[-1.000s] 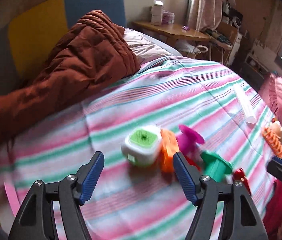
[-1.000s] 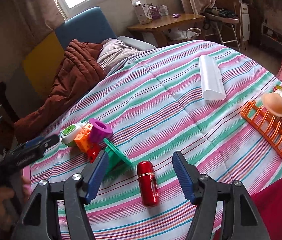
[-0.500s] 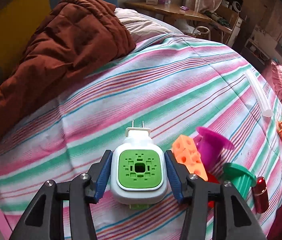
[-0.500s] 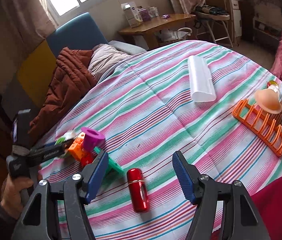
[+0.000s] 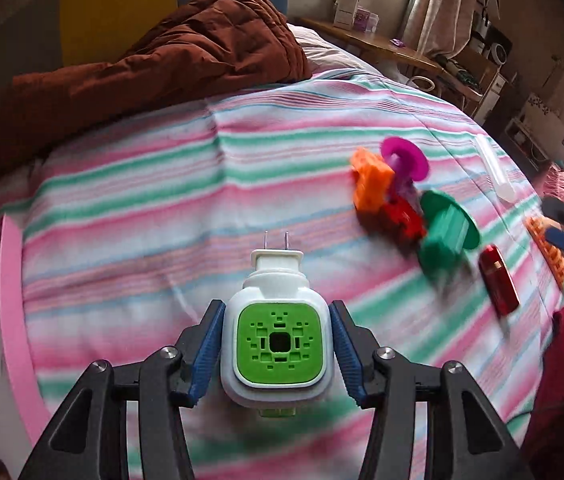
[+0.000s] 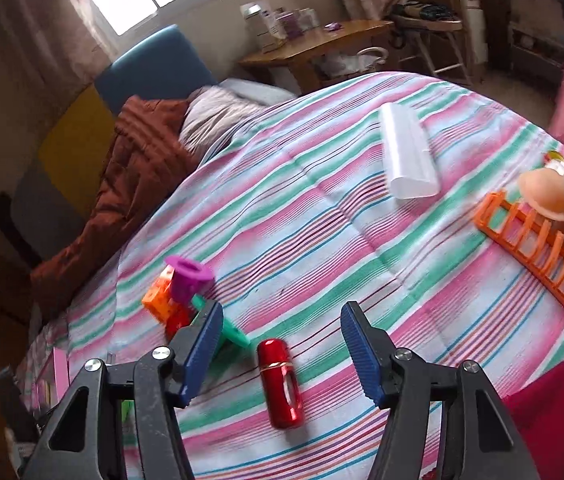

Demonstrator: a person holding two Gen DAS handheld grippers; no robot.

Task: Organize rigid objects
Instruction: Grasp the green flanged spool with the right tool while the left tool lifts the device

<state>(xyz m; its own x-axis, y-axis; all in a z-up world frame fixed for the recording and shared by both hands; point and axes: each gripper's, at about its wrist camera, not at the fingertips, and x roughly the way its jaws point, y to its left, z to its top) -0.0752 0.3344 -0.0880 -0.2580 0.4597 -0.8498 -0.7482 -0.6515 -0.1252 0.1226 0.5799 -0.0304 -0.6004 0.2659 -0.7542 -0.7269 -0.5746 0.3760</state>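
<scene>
Left gripper (image 5: 276,354), right gripper (image 6: 282,354): black frames, silver screws, blue ribbed pads on jaws.

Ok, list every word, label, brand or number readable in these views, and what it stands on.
None can be read.
White boxes on the wooden desk: print too small and blurred.
White-and-green plug-in device in the left gripper: only a pattern of square holes, no text.
Red cylinder: no lettering shows.
</scene>
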